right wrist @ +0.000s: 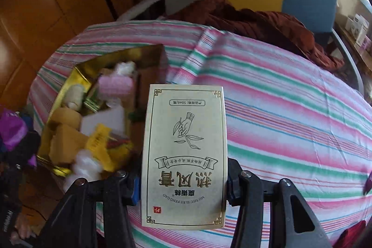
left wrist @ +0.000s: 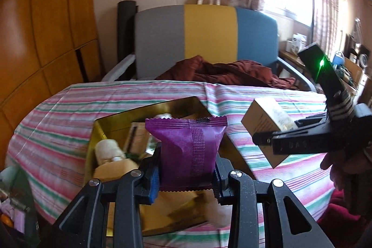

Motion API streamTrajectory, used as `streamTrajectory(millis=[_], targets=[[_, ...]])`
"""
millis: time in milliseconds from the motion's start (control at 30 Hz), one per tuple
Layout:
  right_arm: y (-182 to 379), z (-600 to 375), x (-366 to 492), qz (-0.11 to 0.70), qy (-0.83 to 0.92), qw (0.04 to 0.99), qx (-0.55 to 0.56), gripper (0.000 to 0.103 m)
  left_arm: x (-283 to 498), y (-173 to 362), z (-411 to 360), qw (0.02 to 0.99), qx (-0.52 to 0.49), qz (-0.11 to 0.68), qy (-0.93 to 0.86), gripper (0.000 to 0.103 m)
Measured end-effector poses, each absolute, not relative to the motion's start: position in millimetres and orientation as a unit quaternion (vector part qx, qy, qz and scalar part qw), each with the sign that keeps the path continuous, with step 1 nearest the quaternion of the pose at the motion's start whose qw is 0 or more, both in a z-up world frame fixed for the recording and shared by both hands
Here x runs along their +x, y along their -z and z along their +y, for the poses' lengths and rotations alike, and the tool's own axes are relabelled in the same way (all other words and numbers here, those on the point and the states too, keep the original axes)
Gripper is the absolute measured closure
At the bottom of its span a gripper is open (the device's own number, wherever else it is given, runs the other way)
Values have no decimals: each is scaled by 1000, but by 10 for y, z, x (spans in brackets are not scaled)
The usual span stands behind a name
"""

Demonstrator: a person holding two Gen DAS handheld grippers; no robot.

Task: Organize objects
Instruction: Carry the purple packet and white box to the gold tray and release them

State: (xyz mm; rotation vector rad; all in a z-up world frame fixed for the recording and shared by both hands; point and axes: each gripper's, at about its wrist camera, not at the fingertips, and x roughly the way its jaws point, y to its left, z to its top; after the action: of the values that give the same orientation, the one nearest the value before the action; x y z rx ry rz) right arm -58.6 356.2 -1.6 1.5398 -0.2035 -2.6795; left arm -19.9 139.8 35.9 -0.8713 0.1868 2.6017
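Claws both loaded rn. Left claw (left wrist: 188, 175) is clamped on a purple snack packet (left wrist: 189, 150), held upright right over the near side of the gold tin (left wrist: 102, 129). Right claw (right wrist: 183, 187) grips a cream carton w/ a hand-and-leaf drawing (right wrist: 184, 152), just right of the tin, above the striped cloth on the bench (right wrist: 290, 108). Tin's packed w/ misc stuff, pink roller (right wrist: 115, 86) incl.

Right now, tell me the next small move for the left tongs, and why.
Probably carry the purple packet, clamped in the left tongs, a little forward over the gold tin and lower it. The tin already holds the other items, and the packet hangs above its near edge.
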Motion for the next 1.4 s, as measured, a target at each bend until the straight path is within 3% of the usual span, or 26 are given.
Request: streamTrajectory(millis=[500, 1000, 1400], targets=[[-117, 2862, -1099, -59, 869, 70, 486, 51, -638, -135, 416, 132, -370, -42, -919, 67], [241, 2811, -1390, -68, 854, 27, 515, 46, -1198, 79, 753, 172, -406, -42, -897, 59], [104, 2692, -1133, -34, 876, 9, 481, 43, -912, 49, 652, 124, -384, -16, -915, 28]])
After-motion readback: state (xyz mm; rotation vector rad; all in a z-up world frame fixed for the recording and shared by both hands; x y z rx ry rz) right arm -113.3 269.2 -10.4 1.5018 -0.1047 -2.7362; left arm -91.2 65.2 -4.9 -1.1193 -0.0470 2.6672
